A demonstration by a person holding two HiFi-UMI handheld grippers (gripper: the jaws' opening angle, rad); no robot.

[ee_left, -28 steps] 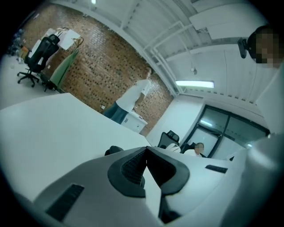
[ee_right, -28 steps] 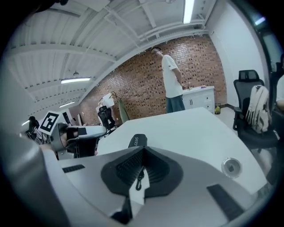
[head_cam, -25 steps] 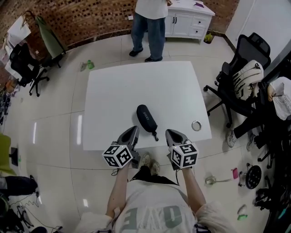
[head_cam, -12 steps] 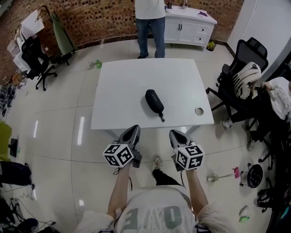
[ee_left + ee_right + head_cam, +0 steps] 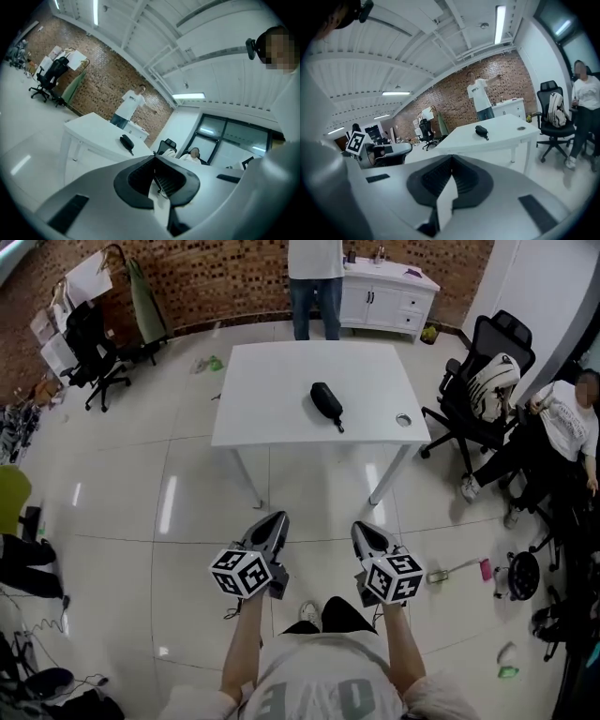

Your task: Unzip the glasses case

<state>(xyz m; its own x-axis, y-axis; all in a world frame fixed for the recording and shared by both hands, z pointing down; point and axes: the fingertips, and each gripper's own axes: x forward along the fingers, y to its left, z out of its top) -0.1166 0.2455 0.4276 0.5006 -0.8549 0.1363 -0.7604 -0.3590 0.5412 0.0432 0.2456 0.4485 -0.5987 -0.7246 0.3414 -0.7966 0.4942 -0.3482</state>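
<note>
We hold the left gripper (image 5: 273, 523) and the right gripper (image 5: 365, 530) with their jaws clenched together, and nothing is between them. The glasses case (image 5: 326, 401) lies well ahead of both jaws, alone on the white surface (image 5: 272, 399). Its zipper is too small to see. We judge that the whole task is still left to do.

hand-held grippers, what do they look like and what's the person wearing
The left hand-held gripper and right hand-held gripper are grey tapering shells with dark ribbed inner pads, each carrying a white cube with black square markers. The person wears a pale short-sleeved T-shirt with large grey letters.
</note>
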